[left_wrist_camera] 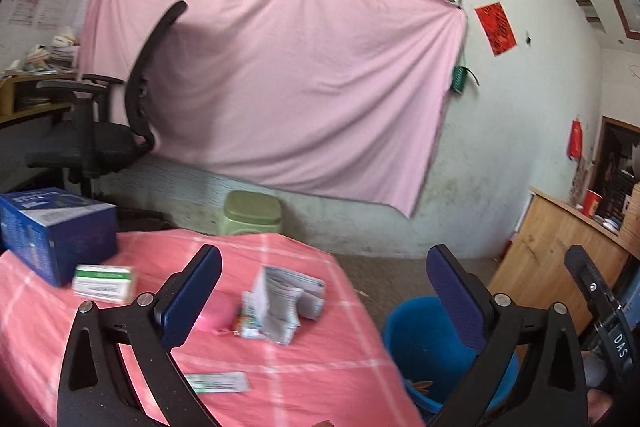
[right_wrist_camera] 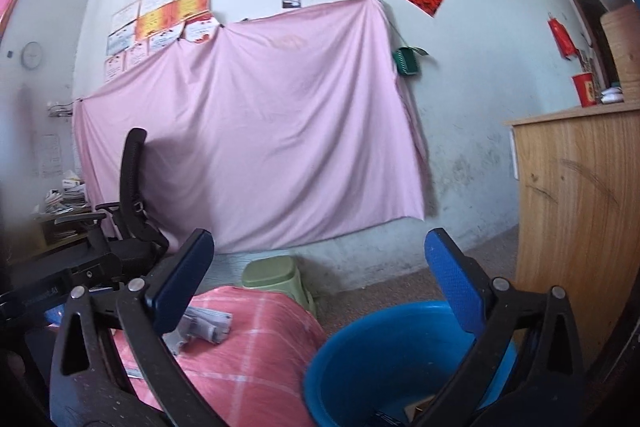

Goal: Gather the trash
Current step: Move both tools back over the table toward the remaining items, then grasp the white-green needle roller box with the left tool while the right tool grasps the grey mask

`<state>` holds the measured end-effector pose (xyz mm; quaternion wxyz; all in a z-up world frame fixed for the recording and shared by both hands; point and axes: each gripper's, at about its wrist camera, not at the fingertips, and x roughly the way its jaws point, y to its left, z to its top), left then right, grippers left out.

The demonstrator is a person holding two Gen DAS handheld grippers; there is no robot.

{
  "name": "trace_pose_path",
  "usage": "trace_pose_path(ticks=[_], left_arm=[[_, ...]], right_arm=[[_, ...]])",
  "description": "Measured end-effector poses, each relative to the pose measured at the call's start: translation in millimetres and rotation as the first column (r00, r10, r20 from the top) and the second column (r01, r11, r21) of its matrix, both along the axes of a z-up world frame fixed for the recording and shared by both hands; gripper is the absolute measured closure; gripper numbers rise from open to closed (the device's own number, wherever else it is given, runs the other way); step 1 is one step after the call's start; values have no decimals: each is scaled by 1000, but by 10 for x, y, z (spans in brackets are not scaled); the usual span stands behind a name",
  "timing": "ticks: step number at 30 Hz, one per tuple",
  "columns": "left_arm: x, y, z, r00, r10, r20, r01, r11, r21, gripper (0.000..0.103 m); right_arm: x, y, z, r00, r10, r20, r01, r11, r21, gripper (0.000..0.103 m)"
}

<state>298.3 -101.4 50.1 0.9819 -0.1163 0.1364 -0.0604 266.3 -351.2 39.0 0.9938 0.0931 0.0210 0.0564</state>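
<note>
Crumpled grey paper leaflets point(left_wrist_camera: 288, 297) lie mid-table on the pink checked cloth point(left_wrist_camera: 280, 367), with a small colourful packet point(left_wrist_camera: 250, 323) beside them. A green-white box point(left_wrist_camera: 105, 281) and a flat green-white strip point(left_wrist_camera: 218, 383) also lie there. My left gripper point(left_wrist_camera: 324, 303) is open and empty above the table's near right part. A blue bucket point(right_wrist_camera: 384, 355) stands on the floor right of the table, with some scraps inside. My right gripper point(right_wrist_camera: 320, 283) is open and empty, above the gap between table and bucket. The leaflets point(right_wrist_camera: 206, 325) show behind its left finger.
A blue carton point(left_wrist_camera: 56, 227) sits at the table's left. A black office chair point(left_wrist_camera: 112, 131) and a green stool point(left_wrist_camera: 252, 213) stand beyond the table by the pink sheet point(left_wrist_camera: 280, 75). A wooden cabinet point(right_wrist_camera: 576, 227) stands right of the bucket.
</note>
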Motion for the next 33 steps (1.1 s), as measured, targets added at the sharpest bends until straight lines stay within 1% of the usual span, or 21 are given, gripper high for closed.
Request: trace_pose_path(ticks=[4, 9, 15, 20, 25, 29, 33], left_arm=[[-157, 272, 27, 998, 62, 30, -62, 998, 12, 2], [-314, 579, 9, 990, 126, 59, -128, 991, 32, 2], [-494, 872, -76, 980, 182, 77, -188, 979, 79, 2], [-557, 1098, -199, 974, 212, 74, -220, 968, 120, 2], [-557, 1309, -370, 970, 239, 42, -243, 959, 149, 2], [-494, 1485, -501, 967, 254, 2, -251, 955, 157, 2], [-377, 1603, -637, 966, 251, -70, -236, 957, 166, 2]], right_arm=[[-26, 256, 56, 998, 47, 30, -46, 999, -15, 0], [-13, 578, 70, 994, 106, 40, -105, 994, -36, 0], [30, 974, 30, 983, 185, 21, -183, 981, -69, 0], [111, 1226, -36, 971, 238, -12, -238, 967, -92, 0], [205, 1437, -125, 962, 266, -59, -271, 955, -123, 0], [286, 1635, -244, 953, 278, -119, -294, 943, -157, 0], [380, 1789, -355, 945, 266, -188, -301, 933, -195, 0]])
